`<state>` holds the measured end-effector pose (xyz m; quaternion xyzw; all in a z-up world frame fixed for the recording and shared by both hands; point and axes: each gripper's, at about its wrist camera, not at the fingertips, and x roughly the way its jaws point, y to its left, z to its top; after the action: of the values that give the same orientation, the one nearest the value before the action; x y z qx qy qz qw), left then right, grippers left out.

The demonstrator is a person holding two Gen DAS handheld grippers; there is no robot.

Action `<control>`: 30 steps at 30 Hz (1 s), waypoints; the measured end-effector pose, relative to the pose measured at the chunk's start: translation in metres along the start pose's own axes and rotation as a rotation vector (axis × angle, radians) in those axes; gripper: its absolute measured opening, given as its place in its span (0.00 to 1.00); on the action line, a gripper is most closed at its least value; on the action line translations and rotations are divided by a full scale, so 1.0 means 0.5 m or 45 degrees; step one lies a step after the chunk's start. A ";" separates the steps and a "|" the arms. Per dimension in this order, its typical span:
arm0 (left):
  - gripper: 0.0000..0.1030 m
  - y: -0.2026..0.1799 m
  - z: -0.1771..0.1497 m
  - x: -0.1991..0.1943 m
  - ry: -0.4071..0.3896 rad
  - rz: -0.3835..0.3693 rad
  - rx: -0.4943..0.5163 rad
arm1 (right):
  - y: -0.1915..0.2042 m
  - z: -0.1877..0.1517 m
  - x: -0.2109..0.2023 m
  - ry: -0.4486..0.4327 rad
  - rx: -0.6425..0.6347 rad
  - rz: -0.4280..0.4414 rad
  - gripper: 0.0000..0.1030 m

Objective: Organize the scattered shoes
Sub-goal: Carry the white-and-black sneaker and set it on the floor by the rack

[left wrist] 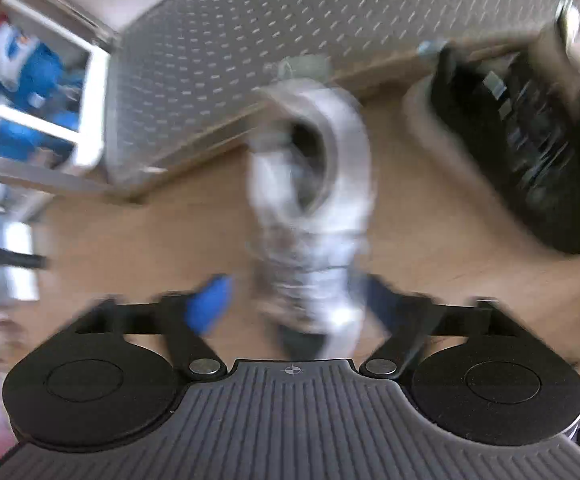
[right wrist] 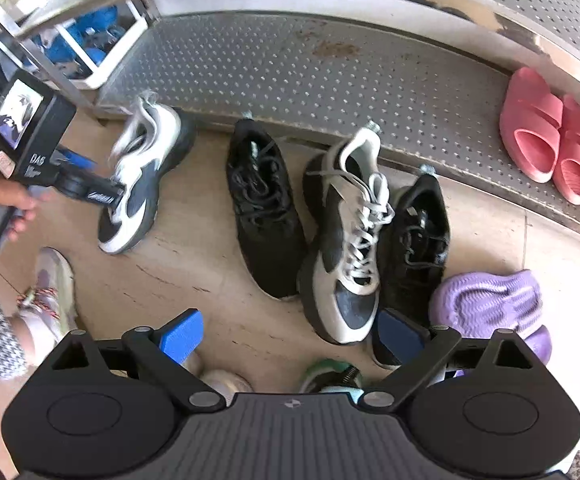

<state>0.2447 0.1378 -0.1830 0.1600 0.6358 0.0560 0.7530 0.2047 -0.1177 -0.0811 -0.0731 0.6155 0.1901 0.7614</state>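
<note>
Shoes (right wrist: 350, 236) crowded beside perforated shelf (right wrist: 330, 76), seemingly.

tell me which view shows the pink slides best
The right wrist view. The pink slides sit side by side on the lower perforated shelf, sharp and whole at the right of the picture. The left wrist view does not show them: it is blurred and frames a white and grey sneaker and a black sneaker instead.

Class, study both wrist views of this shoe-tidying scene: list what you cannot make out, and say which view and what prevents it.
- Left wrist view: motion blur smears the grey-and-white sneaker; its laces and sole cannot be read.
- Right wrist view: the purple slipper is partly hidden behind the right gripper.
- Right wrist view: the green item is mostly covered by the gripper body.
- Right wrist view: the upper shelf is cut off by the frame edge.
</note>
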 end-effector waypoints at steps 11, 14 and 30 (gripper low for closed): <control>0.88 -0.037 -0.026 0.095 -0.242 -0.057 0.132 | 0.018 -0.002 0.011 0.035 -0.007 0.054 0.92; 0.90 -0.059 -0.001 0.151 -0.181 -0.042 0.187 | 0.016 -0.005 0.025 0.075 -0.004 0.049 0.92; 0.85 -0.041 -0.066 0.128 0.319 -0.077 0.103 | 0.040 -0.002 0.048 0.011 -0.071 0.077 0.92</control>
<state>0.2219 0.1426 -0.2543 0.1627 0.7312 0.0273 0.6619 0.2003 -0.0950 -0.1022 -0.0766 0.6152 0.2299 0.7502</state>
